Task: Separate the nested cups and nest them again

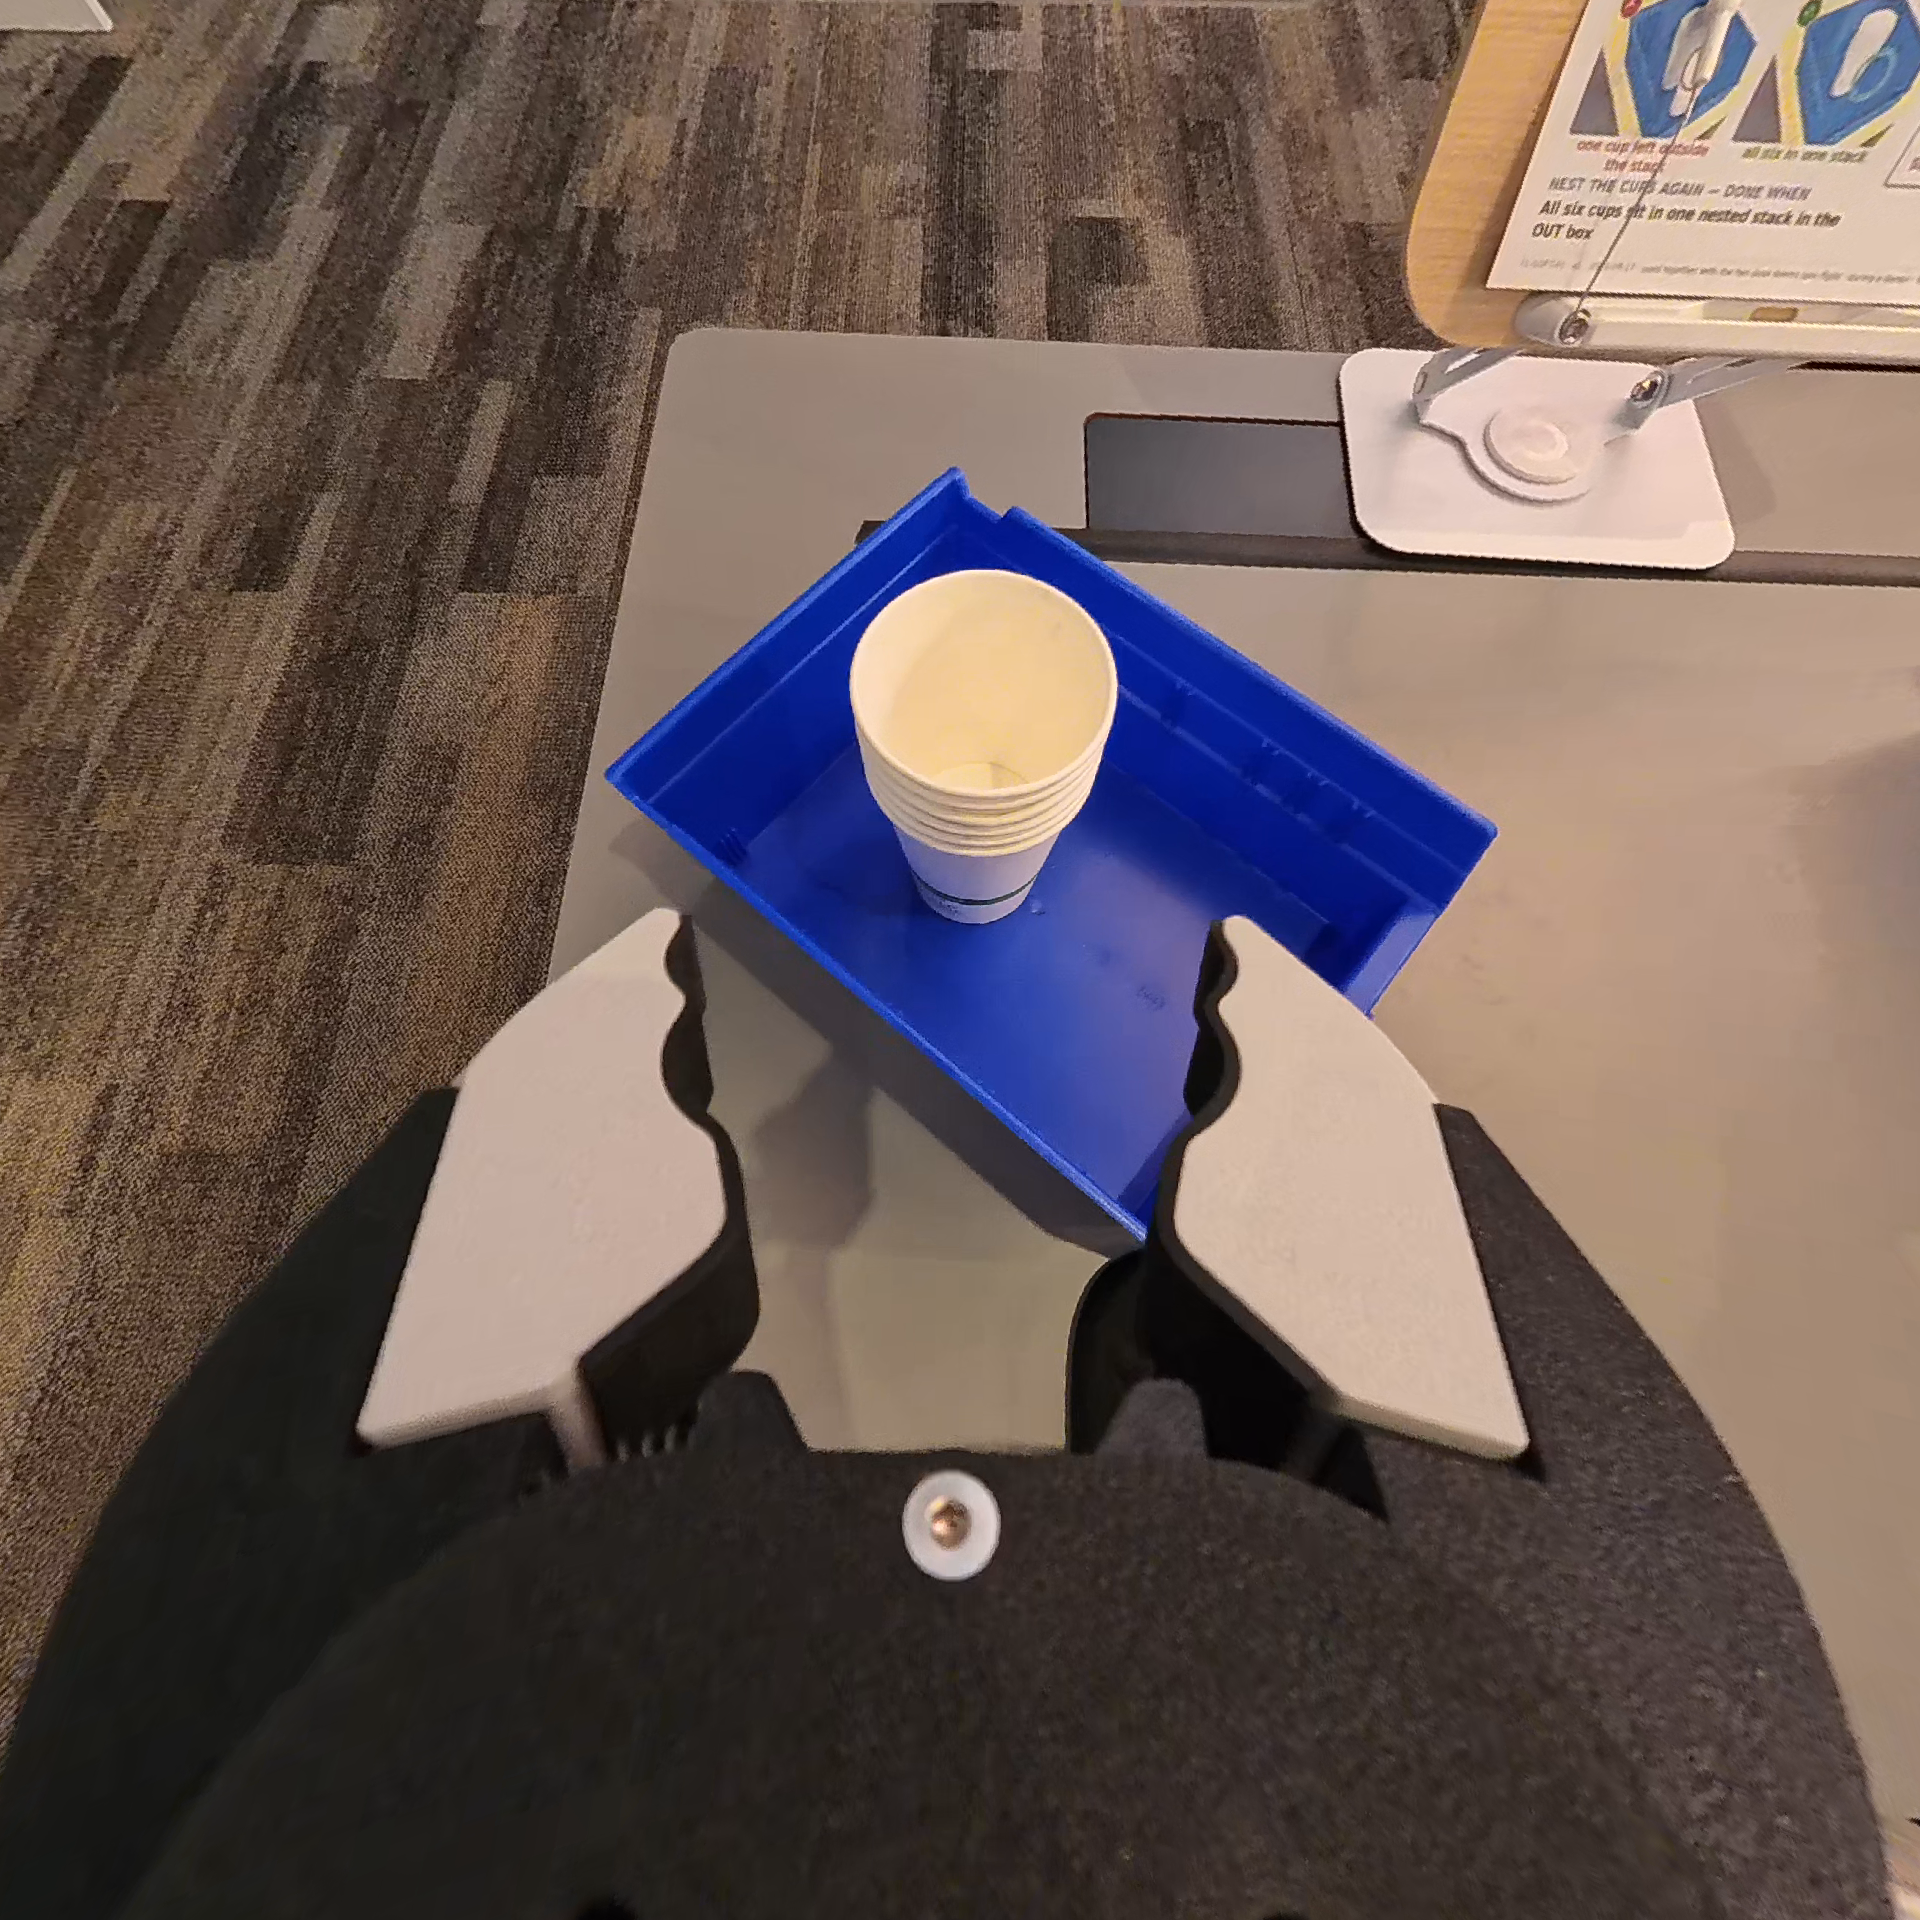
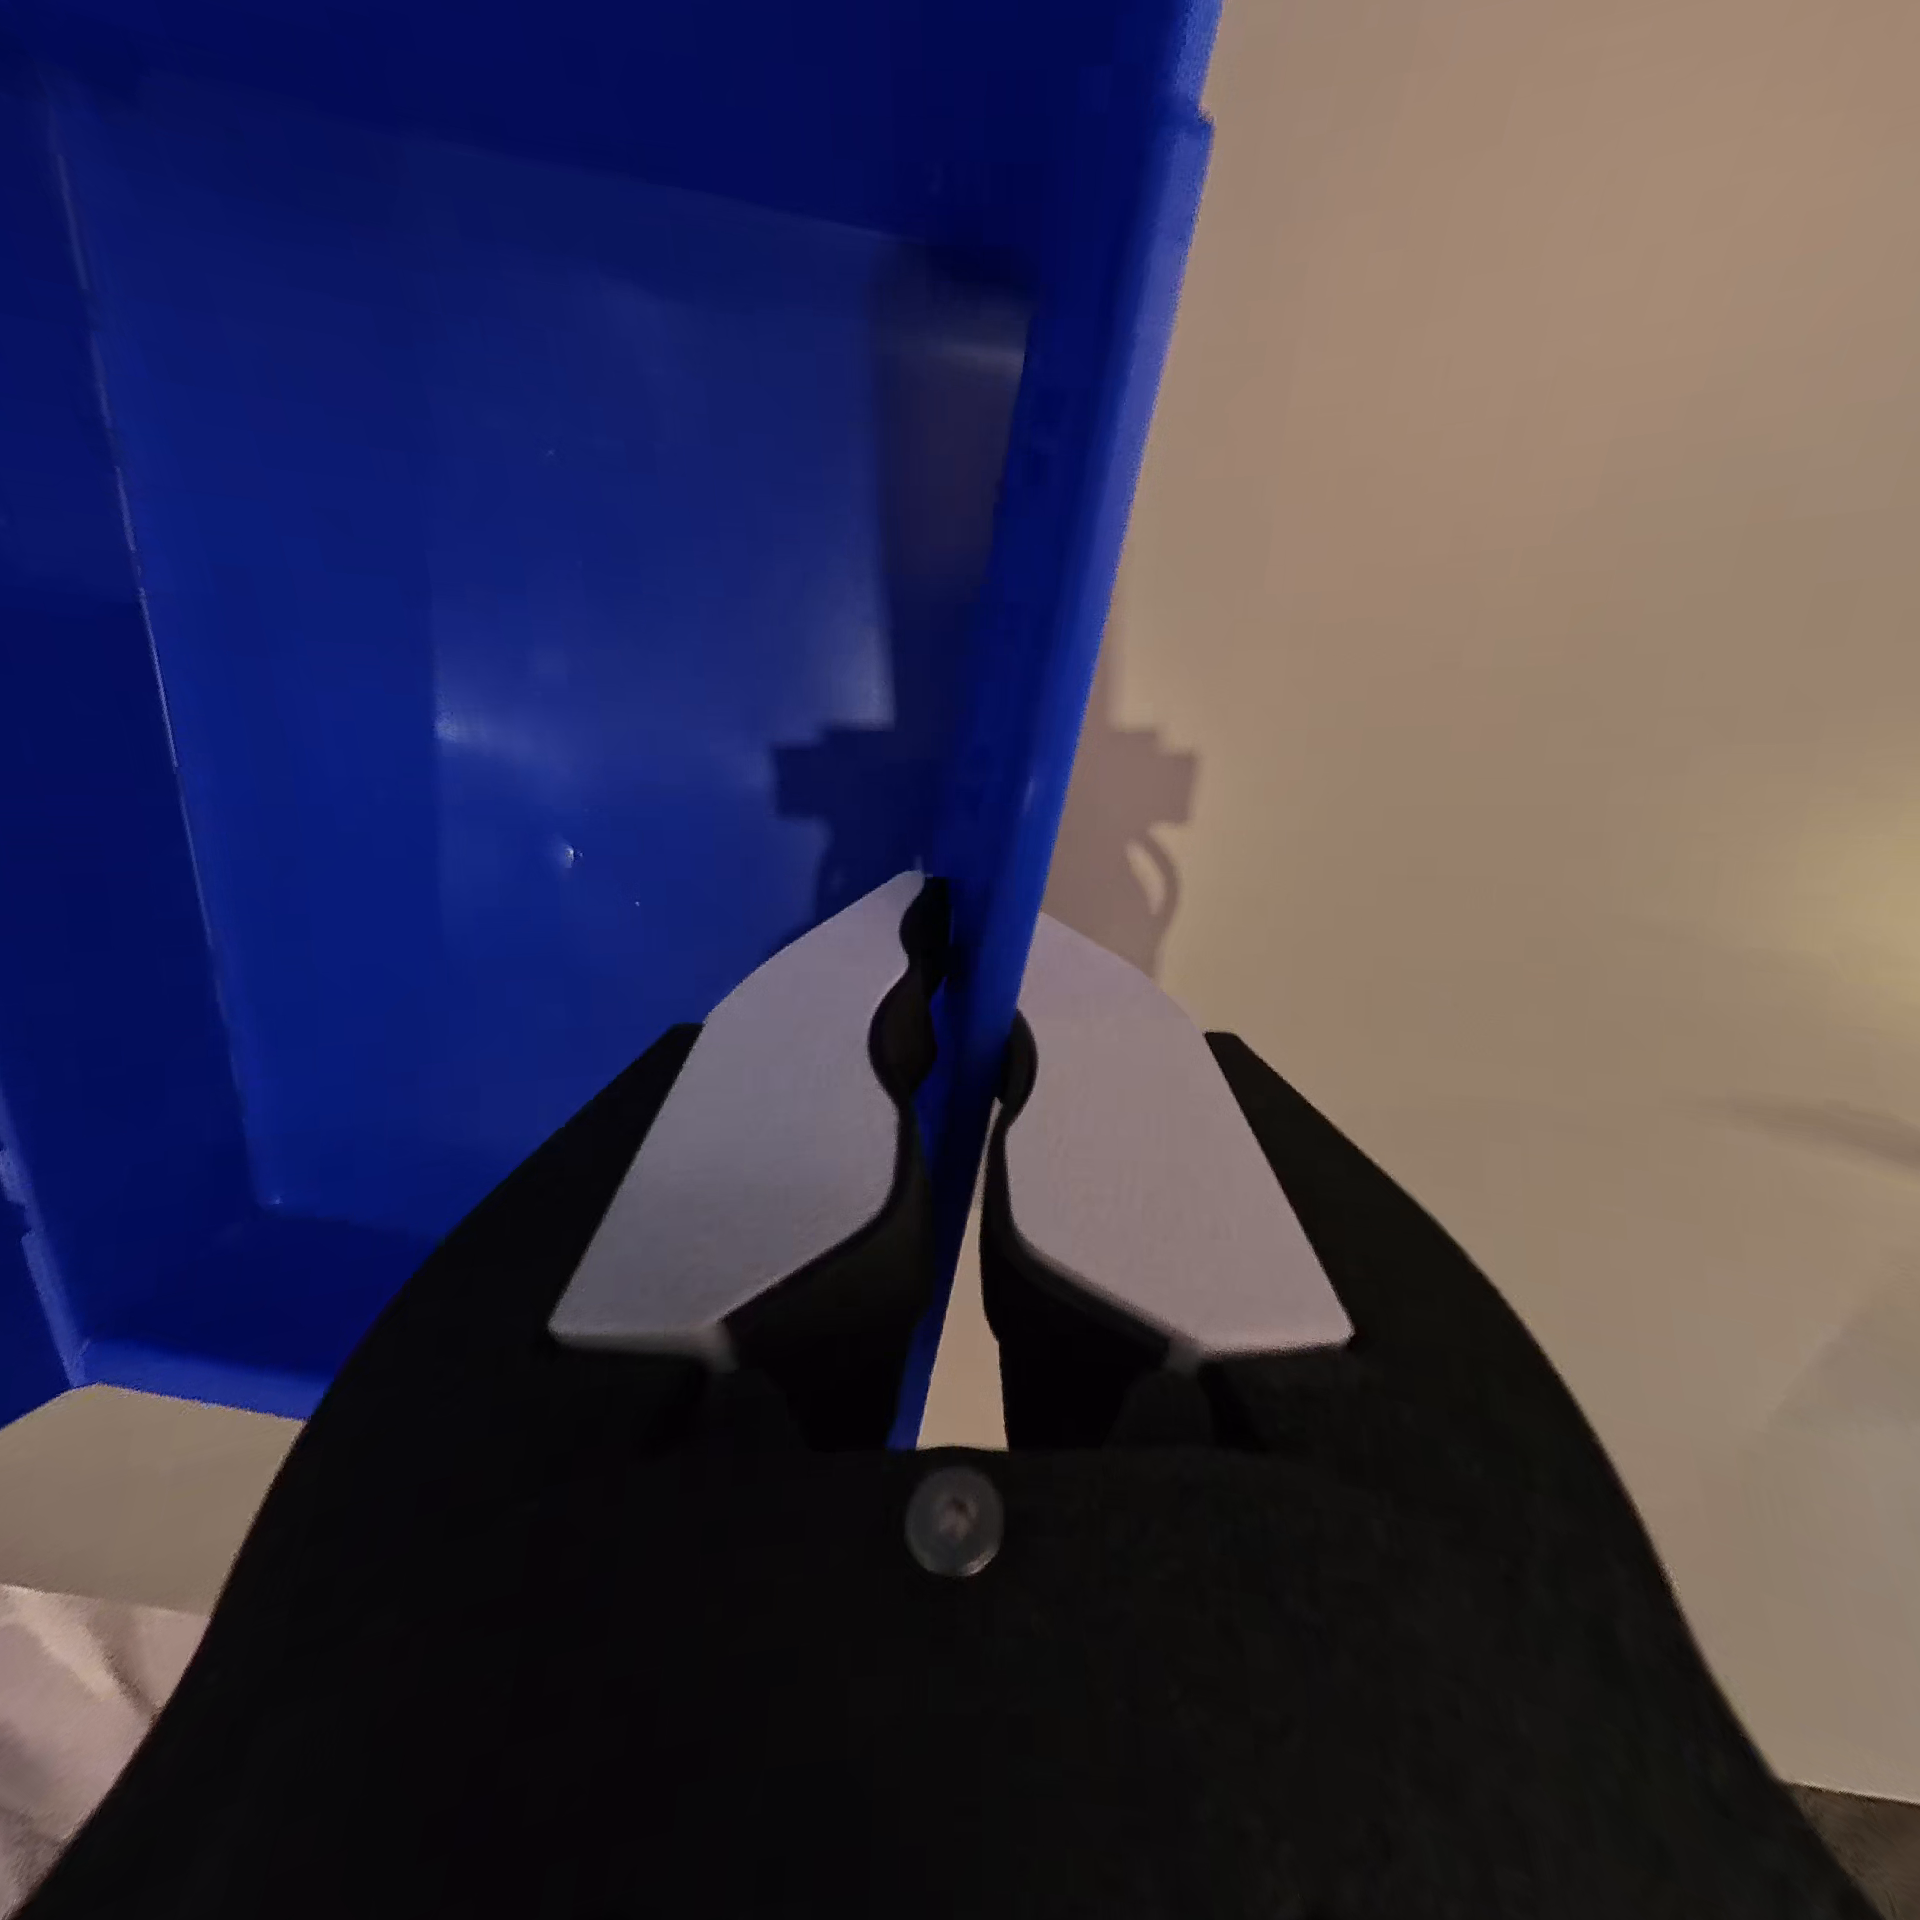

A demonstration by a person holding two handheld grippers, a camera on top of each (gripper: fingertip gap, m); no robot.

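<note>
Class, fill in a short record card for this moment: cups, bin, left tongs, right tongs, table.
cups: nested cup stack, upright in a bin
bin: blue bin, otherwise bare, on the table
left tongs: left tongs open, holding nothing, short of the stack
right tongs: right tongs shut on a blue bin wall
table: grey table, document stand at far corner
</note>
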